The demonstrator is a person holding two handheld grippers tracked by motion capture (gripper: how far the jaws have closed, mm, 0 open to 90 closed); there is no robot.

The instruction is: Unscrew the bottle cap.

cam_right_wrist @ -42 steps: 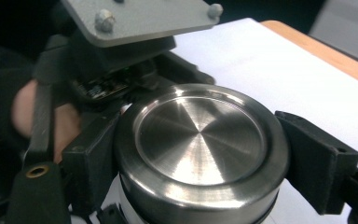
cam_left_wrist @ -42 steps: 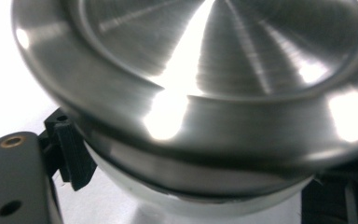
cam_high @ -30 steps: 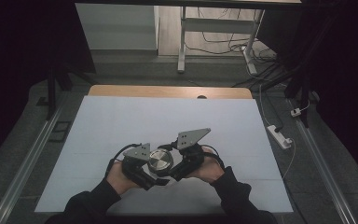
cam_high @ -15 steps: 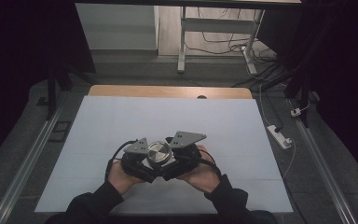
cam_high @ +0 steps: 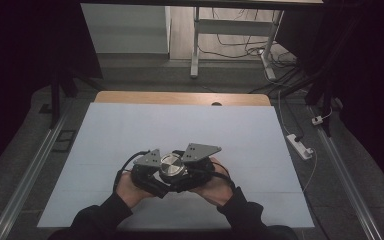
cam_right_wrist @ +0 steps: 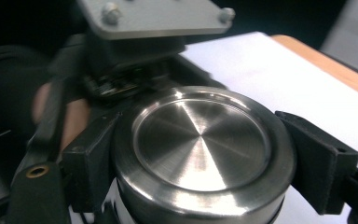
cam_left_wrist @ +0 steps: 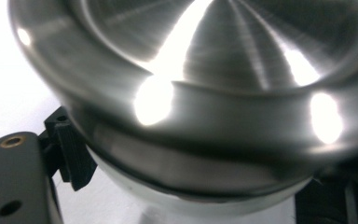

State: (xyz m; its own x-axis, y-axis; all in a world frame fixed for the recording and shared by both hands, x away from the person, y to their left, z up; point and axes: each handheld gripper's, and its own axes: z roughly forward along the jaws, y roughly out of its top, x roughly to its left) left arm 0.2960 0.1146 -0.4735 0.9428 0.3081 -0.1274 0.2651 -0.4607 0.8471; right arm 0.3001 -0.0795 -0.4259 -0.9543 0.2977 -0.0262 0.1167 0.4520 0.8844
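Note:
A round brushed-steel container with a steel lid sits near the front middle of the white table, held between two hands. My left gripper comes in from the left. In the left gripper view its jaws are shut on the container's body below the lid rim, and one ribbed pad presses on the wall. My right gripper comes in from the right. Its jaws have just been closing and now clamp the lid's rim on both sides.
A wooden strip runs along the table's far edge. A white power strip with its cable lies on the floor to the right. Metal rails run along both sides. A table frame and cables stand beyond.
The right gripper's grey plate has shifted slightly left and toward the person. The left hand and the container have kept their place.

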